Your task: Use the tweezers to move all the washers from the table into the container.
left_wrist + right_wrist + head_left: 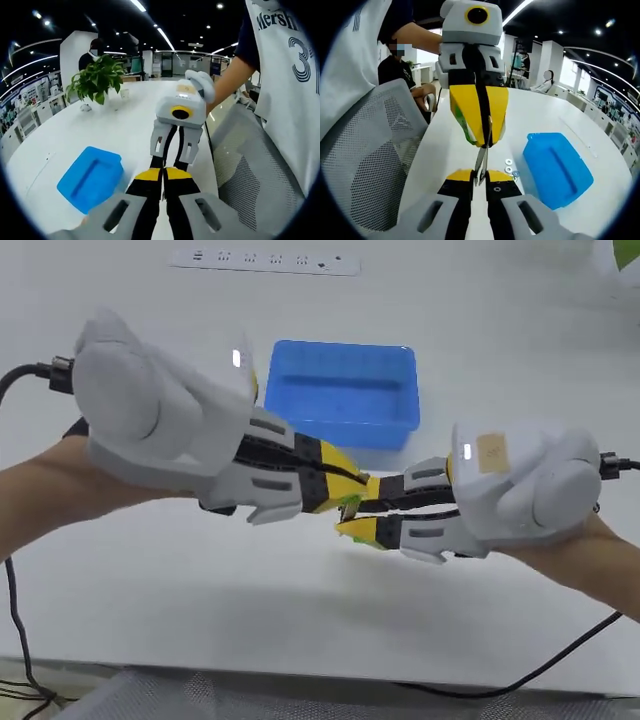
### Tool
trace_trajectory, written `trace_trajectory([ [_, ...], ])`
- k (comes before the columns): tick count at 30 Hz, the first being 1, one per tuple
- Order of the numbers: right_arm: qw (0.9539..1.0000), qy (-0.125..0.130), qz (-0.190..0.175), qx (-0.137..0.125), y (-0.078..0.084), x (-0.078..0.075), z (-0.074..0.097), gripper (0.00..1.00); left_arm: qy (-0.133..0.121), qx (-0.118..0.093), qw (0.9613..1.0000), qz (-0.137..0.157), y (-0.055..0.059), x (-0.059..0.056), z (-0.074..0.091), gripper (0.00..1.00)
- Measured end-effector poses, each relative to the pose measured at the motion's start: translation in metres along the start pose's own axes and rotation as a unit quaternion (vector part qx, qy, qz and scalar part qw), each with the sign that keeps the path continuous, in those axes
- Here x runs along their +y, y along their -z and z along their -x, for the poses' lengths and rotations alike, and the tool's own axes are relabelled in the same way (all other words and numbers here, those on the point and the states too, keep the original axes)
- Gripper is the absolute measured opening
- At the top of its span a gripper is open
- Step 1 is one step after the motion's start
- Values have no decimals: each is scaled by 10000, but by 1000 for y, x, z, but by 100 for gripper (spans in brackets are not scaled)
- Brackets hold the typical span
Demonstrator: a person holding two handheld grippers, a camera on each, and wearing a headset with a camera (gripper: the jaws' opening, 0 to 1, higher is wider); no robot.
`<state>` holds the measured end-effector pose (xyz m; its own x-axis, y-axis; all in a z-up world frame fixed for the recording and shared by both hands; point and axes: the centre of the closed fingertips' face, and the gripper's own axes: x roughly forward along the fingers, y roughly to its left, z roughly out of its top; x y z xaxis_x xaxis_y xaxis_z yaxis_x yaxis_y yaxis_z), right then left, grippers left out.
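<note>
Blue container [340, 395] sits beyond left tongs [162, 176] and right tongs [479, 176], both clamping tweezers [481, 160]; washers [508, 162] nearby.

The white tabletop [200, 580] carries a blue container [342, 392] towards its middle, with a few small washers [509, 162] lying just beside it. A power strip [265, 261] sits at the far edge, a potted plant [95, 82] at one end, and a black cable [540, 665] trails over the near edge.
</note>
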<state>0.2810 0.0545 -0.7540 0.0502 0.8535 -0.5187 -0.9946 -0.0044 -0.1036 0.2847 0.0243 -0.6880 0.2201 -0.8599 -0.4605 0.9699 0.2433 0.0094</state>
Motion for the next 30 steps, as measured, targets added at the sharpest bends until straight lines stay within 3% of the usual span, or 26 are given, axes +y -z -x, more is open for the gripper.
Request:
trace_trajectory([
  [9,9994,350,60,46,1,-18,14,11,-60,-216,9997,50,-11,11,-2,5],
  [17,9985,469,198,209,8,-25,17,11,-13,-118,9995,-292,-11,13,-13,5],
  [30,9976,400,320,464,25,-28,16,11,189,79,9985,-507,0,14,-24,5],
])
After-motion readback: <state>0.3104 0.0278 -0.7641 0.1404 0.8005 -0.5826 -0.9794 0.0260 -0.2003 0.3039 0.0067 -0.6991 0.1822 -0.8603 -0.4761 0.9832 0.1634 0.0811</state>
